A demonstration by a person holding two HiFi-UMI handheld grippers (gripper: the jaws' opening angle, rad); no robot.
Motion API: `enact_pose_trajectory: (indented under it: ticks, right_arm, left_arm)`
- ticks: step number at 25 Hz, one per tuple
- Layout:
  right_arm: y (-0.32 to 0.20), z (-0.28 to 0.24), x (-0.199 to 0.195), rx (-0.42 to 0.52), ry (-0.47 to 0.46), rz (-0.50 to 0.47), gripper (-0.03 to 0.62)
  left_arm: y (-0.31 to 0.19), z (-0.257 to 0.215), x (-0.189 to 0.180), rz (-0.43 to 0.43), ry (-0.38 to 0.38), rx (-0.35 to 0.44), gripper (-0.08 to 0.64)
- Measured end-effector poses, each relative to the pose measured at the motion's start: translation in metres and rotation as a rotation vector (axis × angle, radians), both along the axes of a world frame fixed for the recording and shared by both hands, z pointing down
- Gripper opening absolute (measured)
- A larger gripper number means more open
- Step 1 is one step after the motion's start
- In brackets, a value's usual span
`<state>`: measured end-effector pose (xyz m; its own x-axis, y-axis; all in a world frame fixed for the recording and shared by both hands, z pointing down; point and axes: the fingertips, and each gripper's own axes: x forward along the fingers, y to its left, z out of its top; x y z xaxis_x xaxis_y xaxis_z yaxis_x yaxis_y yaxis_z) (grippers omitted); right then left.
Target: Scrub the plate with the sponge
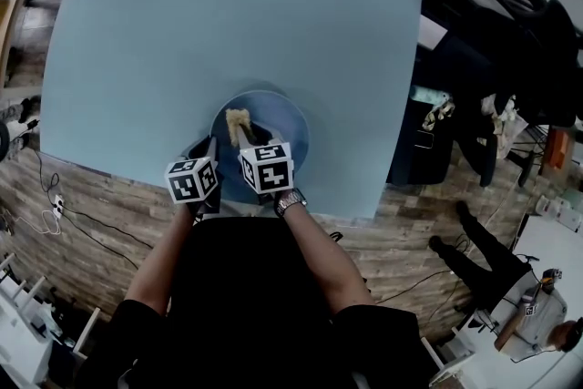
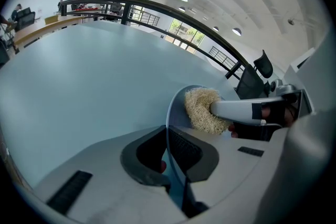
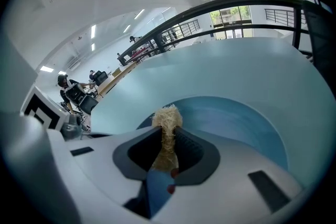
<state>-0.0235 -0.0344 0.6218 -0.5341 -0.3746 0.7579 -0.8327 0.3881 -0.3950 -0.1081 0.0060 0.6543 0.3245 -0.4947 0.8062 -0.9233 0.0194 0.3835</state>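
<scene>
Jaws: left astride plate (image 1: 284, 125), right seemingly round sponge (image 3: 167, 119)

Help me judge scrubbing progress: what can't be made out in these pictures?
- Head view: near rim of the plate, hidden behind the right gripper and left gripper.
- Right gripper view: lower end of the sponge, hidden between the jaws.
- Any dirt on the plate: too small, head view.
</scene>
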Motion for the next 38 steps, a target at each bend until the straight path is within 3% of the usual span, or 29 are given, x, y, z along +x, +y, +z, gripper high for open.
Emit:
enact_pose_trajectory:
  ticks: [38]
  right_arm:
    - [-0.016, -0.001, 0.100, 0.022, 0.094, 0.185, 0.072]
  left_arm:
    - [-0.001, 0.000, 0.001, 0.030, 0.001, 0.009, 0.011]
